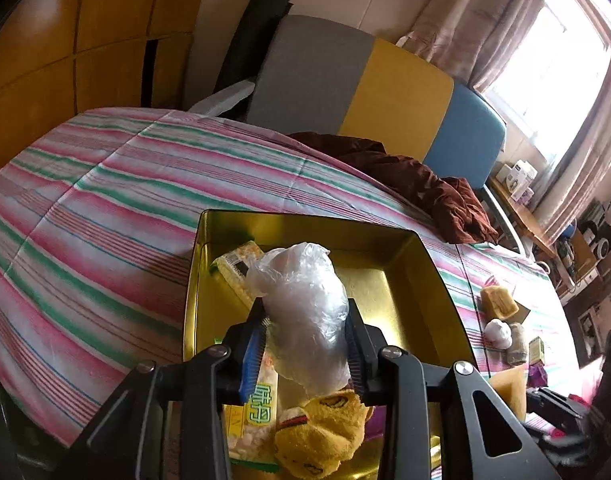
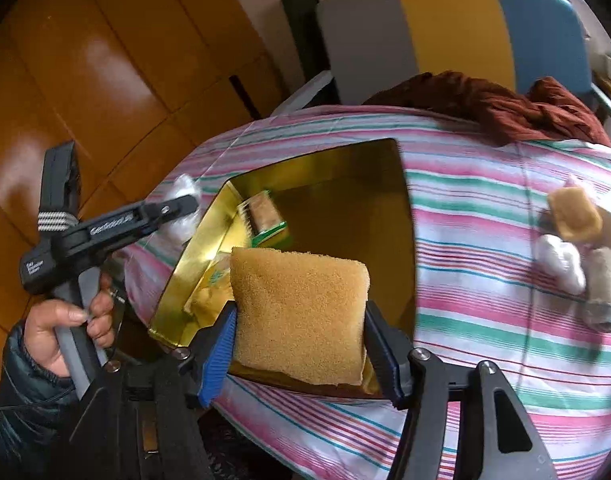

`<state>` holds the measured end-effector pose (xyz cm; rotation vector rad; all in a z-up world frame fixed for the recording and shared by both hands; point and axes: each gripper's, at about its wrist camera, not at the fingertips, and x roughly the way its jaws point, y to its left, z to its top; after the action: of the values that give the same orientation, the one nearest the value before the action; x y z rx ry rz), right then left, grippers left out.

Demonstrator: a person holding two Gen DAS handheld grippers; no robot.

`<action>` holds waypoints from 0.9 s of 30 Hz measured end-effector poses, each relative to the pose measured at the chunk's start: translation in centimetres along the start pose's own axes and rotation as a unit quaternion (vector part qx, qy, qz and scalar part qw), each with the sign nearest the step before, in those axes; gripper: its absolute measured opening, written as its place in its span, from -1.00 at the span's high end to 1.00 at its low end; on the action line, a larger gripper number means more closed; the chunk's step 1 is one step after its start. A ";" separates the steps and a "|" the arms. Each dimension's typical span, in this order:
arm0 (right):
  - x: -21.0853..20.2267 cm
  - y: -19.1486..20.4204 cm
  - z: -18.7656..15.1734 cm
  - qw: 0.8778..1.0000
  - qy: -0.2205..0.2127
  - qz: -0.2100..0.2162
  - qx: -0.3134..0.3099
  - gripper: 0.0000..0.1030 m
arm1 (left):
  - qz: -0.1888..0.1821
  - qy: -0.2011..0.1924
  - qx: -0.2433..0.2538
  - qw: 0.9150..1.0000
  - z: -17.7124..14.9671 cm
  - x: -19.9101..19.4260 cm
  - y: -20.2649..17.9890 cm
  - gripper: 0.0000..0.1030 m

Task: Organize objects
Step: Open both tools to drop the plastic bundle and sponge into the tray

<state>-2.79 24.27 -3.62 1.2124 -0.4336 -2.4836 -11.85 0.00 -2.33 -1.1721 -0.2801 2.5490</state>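
My left gripper [image 1: 305, 332] is shut on a clear plastic bag [image 1: 301, 300] and holds it over the gold tin box [image 1: 437, 264]. In the box lie a snack packet [image 1: 239, 264], a green-lettered packet [image 1: 257, 404] and a yellow plush toy [image 1: 321, 436]. My right gripper [image 2: 301, 336] is shut on a tan sponge [image 2: 299, 312] above the near edge of the same box [image 2: 401, 184]. In the right wrist view the left gripper [image 2: 185, 204] sits at the box's left side with the bag [image 2: 181, 188].
The box sits on a striped bedsheet [image 1: 105, 200]. At the right lie a brown soap-like block [image 2: 575, 212], a white bag [image 2: 561, 264] and a beige roll [image 2: 605, 292]. A maroon cloth [image 1: 425, 184] lies by the grey, yellow and blue headboard [image 1: 397, 92].
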 end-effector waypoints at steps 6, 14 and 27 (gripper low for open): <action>3.7 2.4 -0.7 0.999 0.045 0.021 -0.022 -0.37 | 0.004 0.006 0.000 1.000 0.4 1.1 0.3 0.19; 4.4 2.7 -1.8 0.997 0.064 0.033 -0.020 -0.59 | 0.018 0.005 -0.034 0.999 -0.6 0.6 2.2 -0.44; 2.9 3.0 -1.4 0.999 0.034 0.027 -0.012 -0.59 | 0.067 -0.023 -0.009 0.997 -3.1 -2.3 2.2 -0.45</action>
<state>-2.84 20.14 -5.24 1.2559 -0.4120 -2.3880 -8.53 -2.72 -3.40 -1.1779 -0.2435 2.6970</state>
